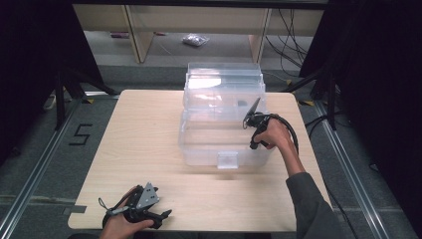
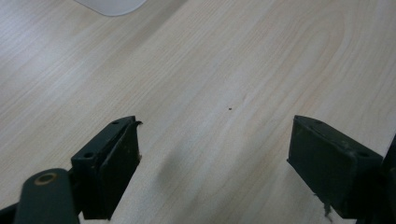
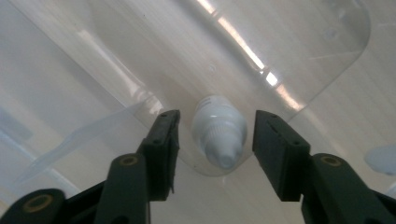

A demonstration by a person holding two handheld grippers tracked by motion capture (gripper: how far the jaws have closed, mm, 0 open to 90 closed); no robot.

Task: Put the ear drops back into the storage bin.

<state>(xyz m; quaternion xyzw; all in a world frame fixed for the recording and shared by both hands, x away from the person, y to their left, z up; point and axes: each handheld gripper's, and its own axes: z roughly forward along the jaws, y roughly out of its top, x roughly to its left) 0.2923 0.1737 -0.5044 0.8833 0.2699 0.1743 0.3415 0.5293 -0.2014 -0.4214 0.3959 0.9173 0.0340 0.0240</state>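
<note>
A small white bottle (image 3: 218, 135) is straddled, untouched, by the spread right claw (image 3: 216, 140) inside the clear box (image 1: 199, 149); the left claw (image 2: 215, 154) is spread over the counter (image 2: 233, 70).

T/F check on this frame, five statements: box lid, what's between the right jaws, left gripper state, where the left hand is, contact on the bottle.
1. The clear plastic box stands on the wooden table with its lid raised. True.
2. A red cube lies between the right gripper's jaws. False: it is a small white dropper bottle, cap end toward the camera.
3. The left gripper is open with nothing but bare table between its jaws. True.
4. The left gripper reaches into the box. False: in the high view it rests at the table's near edge, apart from the box.
5. The right jaws press on the bottle. False: a gap shows on each side of it.
</note>
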